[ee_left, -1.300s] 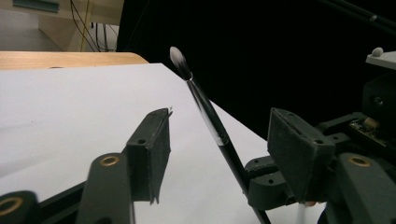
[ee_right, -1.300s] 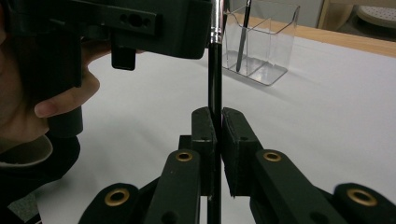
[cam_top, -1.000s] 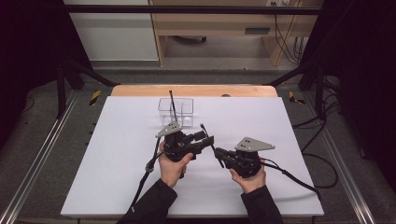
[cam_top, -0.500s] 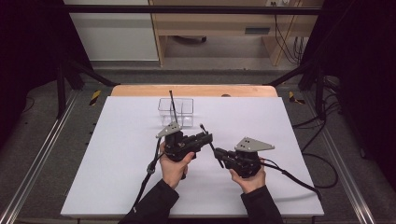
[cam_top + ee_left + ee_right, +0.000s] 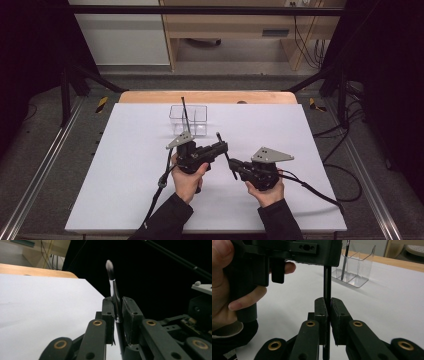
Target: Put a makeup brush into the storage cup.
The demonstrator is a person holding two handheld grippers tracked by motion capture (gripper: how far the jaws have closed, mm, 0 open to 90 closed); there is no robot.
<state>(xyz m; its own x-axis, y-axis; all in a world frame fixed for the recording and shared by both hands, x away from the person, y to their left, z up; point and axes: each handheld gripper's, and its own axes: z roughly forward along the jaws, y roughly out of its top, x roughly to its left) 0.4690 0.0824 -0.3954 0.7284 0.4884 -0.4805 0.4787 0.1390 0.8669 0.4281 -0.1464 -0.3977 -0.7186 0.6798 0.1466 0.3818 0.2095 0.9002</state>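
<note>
A thin makeup brush [image 5: 226,152] with a black handle, silver ferrule and pale bristle tip [image 5: 109,266] is held above the white table between both grippers. My left gripper [image 5: 223,146] is shut on it near the ferrule [image 5: 114,293], with the bristles sticking out past the jaws. My right gripper [image 5: 233,166] is shut on the black handle [image 5: 327,282] just below. In the right gripper view the left gripper's body [image 5: 287,250] and the hand holding it loom directly above my right gripper [image 5: 329,300].
A clear two-compartment organizer [image 5: 197,119] stands at the table's far middle with one dark slim tool [image 5: 184,110] upright in it, also in the right gripper view as organizer [image 5: 360,267]. White tabletop [image 5: 125,175] spreads around; a wooden edge [image 5: 210,96] runs along the back. Cables trail from both grippers.
</note>
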